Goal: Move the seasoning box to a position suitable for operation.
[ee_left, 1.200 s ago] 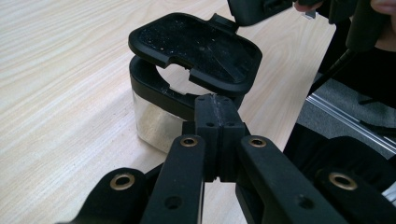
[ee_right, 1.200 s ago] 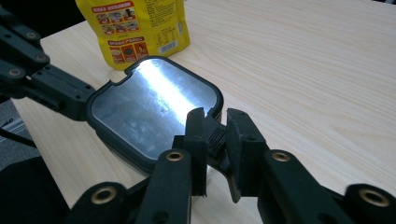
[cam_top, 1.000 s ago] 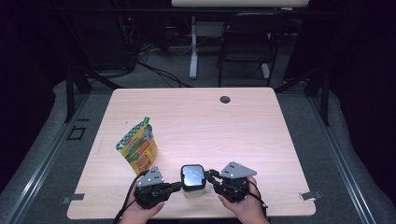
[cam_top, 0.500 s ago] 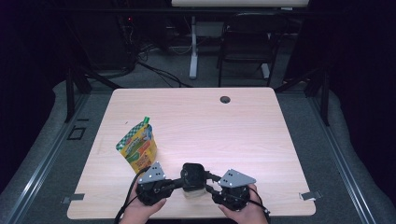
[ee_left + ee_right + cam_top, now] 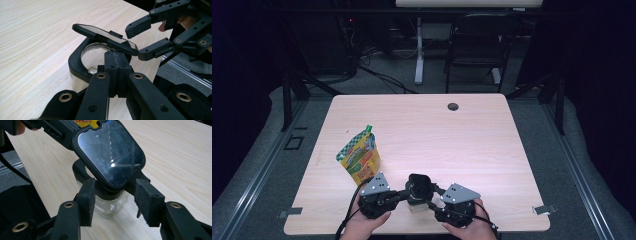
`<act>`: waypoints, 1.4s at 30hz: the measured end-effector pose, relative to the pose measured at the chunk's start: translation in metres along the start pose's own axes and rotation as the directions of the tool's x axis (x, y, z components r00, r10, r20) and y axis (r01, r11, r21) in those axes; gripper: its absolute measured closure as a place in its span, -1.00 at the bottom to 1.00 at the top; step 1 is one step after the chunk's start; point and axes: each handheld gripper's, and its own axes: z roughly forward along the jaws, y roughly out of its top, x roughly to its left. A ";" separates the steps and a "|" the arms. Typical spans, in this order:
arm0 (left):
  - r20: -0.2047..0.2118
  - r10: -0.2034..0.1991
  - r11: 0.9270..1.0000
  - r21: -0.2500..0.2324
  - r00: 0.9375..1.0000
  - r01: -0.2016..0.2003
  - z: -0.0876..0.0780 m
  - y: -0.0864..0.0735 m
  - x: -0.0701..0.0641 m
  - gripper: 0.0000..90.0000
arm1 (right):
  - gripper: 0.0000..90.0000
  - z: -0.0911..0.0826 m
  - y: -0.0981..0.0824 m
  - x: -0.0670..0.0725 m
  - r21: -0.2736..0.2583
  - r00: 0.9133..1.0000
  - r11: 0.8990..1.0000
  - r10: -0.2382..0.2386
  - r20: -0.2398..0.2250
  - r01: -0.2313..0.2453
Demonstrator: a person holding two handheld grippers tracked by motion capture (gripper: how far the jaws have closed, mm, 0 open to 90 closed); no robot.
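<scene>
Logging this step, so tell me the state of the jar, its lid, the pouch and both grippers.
Jar: upright on the table, uncovered.
Lid: flipped up, hinged.
Pouch: standing, apart.
Left gripper: shut on the jar's rim.
Right gripper: open, jaws just opening, astride the jar.

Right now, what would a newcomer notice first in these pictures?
A small glass jar stands at the table's near edge with its black lid tilted up. The left tool is shut on the jar's black rim, and the right tool is open around the jar. A colourful pouch stands to the left.
</scene>
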 end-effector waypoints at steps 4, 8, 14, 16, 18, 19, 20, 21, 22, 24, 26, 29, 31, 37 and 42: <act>0.003 0.001 1.000 0.000 1.000 -0.001 0.001 0.000 0.000 1.00 | 0.12 0.003 0.001 0.003 -0.008 1.000 1.000 -0.011 0.017 0.012; 0.002 0.004 1.000 0.002 1.000 -0.004 0.001 0.000 0.000 1.00 | 0.14 0.005 0.001 0.004 -0.015 0.999 1.000 -0.021 0.028 0.022; 0.001 0.000 1.000 0.008 1.000 0.000 0.003 -0.003 0.001 1.00 | 0.16 0.005 0.002 0.005 -0.019 0.999 0.999 -0.030 0.033 0.031; -0.003 -0.004 1.000 0.018 1.000 0.004 0.005 -0.005 0.002 1.00 | 0.16 0.005 0.002 0.006 -0.023 0.999 0.999 -0.029 0.029 0.029; -0.006 -0.001 1.000 0.023 1.000 0.001 0.007 -0.007 0.002 1.00 | 0.16 0.004 0.002 0.006 -0.024 0.999 0.999 -0.030 0.029 0.030; -0.007 0.002 1.000 0.027 1.000 -0.001 0.008 -0.007 0.003 1.00 | 0.16 0.004 0.002 0.005 -0.024 0.999 0.999 -0.030 0.030 0.031; -0.007 0.003 1.000 0.029 1.000 -0.002 0.008 -0.007 0.003 1.00 | 0.16 0.004 0.002 0.005 -0.023 0.999 0.999 -0.031 0.029 0.032; -0.007 0.005 0.999 0.034 1.000 -0.004 0.009 -0.008 0.003 1.00 | 0.16 0.004 0.002 0.005 -0.025 0.999 0.999 -0.031 0.027 0.032; -0.008 0.005 0.999 0.037 1.000 -0.004 0.009 -0.008 0.003 1.00 | 0.16 0.004 0.002 0.005 -0.024 0.999 0.999 -0.033 0.027 0.033; -0.008 0.006 0.999 0.041 1.000 -0.006 0.010 -0.008 0.003 1.00 | 0.17 0.004 0.002 0.005 -0.027 0.999 0.999 -0.031 0.029 0.031; -0.005 0.000 0.999 0.039 1.000 0.000 0.011 -0.010 0.003 1.00 | 0.17 0.004 0.002 0.005 -0.027 0.999 0.999 -0.032 0.028 0.033; -0.008 0.007 0.999 0.040 1.000 -0.006 0.011 -0.010 0.003 1.00 | 0.17 0.003 0.002 0.005 -0.031 0.999 0.999 -0.029 0.028 0.030; -0.008 0.009 0.999 0.040 1.000 -0.009 0.011 -0.010 0.003 1.00 | 0.17 0.003 0.002 0.005 -0.031 0.999 0.999 -0.029 0.028 0.030; -0.001 0.000 0.999 0.038 1.000 0.000 0.011 -0.011 0.004 1.00 | 0.18 0.001 0.002 0.003 -0.042 0.999 0.999 -0.022 0.029 0.023; 0.003 0.002 0.999 0.032 1.000 -0.002 0.011 -0.011 0.004 1.00 | 0.19 0.000 0.002 0.003 -0.048 0.999 0.999 -0.023 0.029 0.025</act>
